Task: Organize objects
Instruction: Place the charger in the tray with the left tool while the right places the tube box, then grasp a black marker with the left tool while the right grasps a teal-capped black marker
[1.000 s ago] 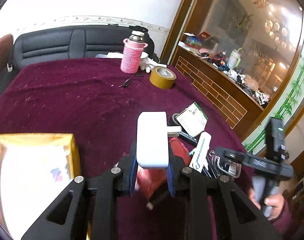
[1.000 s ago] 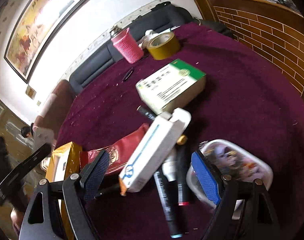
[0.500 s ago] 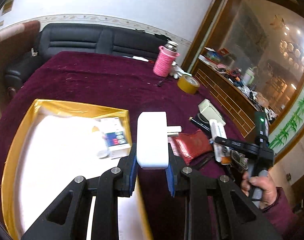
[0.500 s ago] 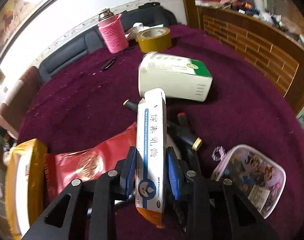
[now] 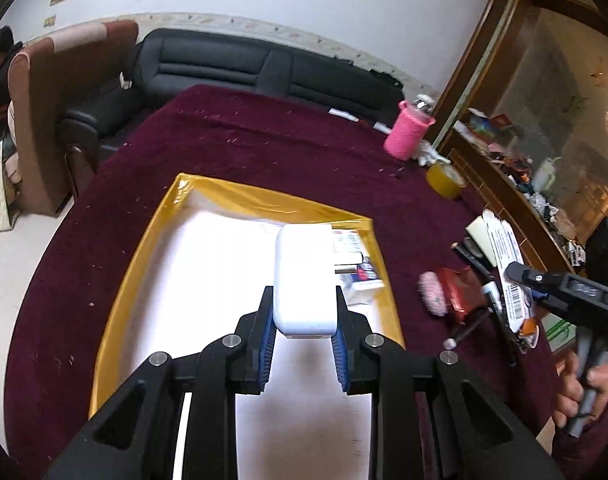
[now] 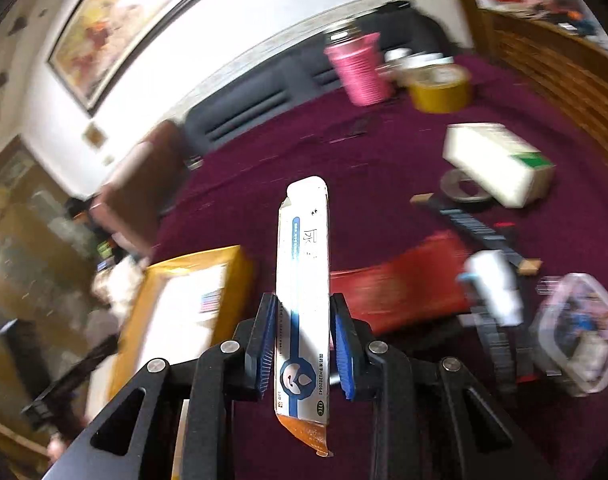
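My left gripper (image 5: 302, 312) is shut on a white plug adapter (image 5: 303, 276) and holds it above the gold-rimmed box (image 5: 152, 236), whose inside is white. Small cartons (image 5: 354, 268) lie in the box's right part. My right gripper (image 6: 302, 340) is shut on a long white and blue medicine carton (image 6: 303, 280) and holds it upright above the table. The gold box (image 6: 224, 264) shows to its left in the right wrist view. In the left wrist view the right gripper (image 5: 544, 280) is at the far right with the carton (image 5: 512, 280).
A red pouch (image 6: 404, 284), black pens (image 6: 472, 224), a white tube (image 6: 496, 288), a clear plastic tub (image 6: 580, 332) and a green and white box (image 6: 500, 164) lie on the maroon tablecloth (image 5: 264, 152). A pink-sleeved bottle (image 5: 408, 136) and yellow tape roll (image 5: 444, 180) stand at the far side.
My left gripper has carried the white adapter left, from over the red pouch to over the gold box. My right gripper closed on the medicine carton and lifted it off the pile.
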A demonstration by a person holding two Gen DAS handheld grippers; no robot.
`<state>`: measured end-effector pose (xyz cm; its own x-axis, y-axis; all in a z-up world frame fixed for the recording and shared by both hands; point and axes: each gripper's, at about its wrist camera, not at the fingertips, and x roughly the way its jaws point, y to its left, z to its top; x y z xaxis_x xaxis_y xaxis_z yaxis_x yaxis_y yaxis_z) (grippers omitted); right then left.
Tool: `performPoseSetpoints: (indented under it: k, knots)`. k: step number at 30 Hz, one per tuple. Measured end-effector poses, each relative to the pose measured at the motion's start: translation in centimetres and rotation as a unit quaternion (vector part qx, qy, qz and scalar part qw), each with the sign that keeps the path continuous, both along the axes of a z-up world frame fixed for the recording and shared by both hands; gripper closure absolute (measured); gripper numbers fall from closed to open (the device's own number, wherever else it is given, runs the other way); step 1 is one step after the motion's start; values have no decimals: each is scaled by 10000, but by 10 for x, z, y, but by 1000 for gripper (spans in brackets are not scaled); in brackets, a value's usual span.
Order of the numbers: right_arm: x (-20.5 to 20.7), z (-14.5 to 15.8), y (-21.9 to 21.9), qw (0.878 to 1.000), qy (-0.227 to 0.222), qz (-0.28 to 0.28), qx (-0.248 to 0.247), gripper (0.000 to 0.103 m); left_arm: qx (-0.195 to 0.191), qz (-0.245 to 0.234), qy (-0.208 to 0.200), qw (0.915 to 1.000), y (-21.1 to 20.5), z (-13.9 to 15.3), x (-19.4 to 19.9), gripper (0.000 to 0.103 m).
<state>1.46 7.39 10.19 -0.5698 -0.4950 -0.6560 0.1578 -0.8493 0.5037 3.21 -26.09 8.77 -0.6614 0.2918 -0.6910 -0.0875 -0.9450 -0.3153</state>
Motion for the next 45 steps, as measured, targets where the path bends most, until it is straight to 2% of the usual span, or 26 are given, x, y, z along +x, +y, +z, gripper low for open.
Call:
performPoseSetpoints:
  k: [3, 8, 12, 17, 24, 27, 29, 30, 31, 33, 37, 39, 41, 45]
  knots:
    - [-19, -4, -48, 9970, -312, 505, -491, 74, -101, 55, -153, 9998, -9, -8, -20, 79]
    - [-47, -21, -127, 9903, -660, 1024, -664, 73, -158, 135, -341, 9992, -20, -21, -57, 79]
    - [-69, -36, -173, 9895, -802, 1135, -401, 73, -214, 221, -534, 9981, -27, -35, -78, 80]
    - [-88, -52, -199, 9899, -870, 1117, -50, 73, -92, 323, -776, 9964, -39, -52, -89, 80]
    - [-89, -68, -206, 9884, -1013, 1119, 185, 72, 66, 353, -807, 9961, -46, -57, -92, 79]
    - [-93, -72, -205, 9884, -1065, 1055, 238, 64, 157, 327, -714, 9968, -46, -52, -90, 67]
    - [-92, -71, -202, 9886, -1103, 1021, 124, 62, 89, 391, -611, 9973, -44, -46, -87, 61]
    - [-91, -69, -199, 9892, -1076, 993, 117, 61, 50, 448, -551, 9975, -44, -43, -85, 51]
    - [-90, -65, -197, 9901, -1012, 964, 134, 61, 68, 469, -509, 9976, -46, -40, -83, 44]
    - [-85, -54, -192, 9917, -838, 954, 191, 57, 230, 528, -387, 9976, -51, -32, -78, 43]
    - [-70, -38, -175, 9936, -538, 973, 215, 38, 269, 692, -185, 9971, -51, -14, -62, 37]
    - [-60, -30, -162, 9941, -411, 984, 194, 37, 235, 745, -118, 9969, -47, -5, -52, 35]
    - [-47, -21, -147, 9950, -191, 938, 301, 36, 251, 717, -11, 9971, -40, 6, -39, 31]
    - [-16, 1, -106, 9945, 450, 701, 639, 23, 181, 392, 261, 9987, -10, 26, -10, 18]
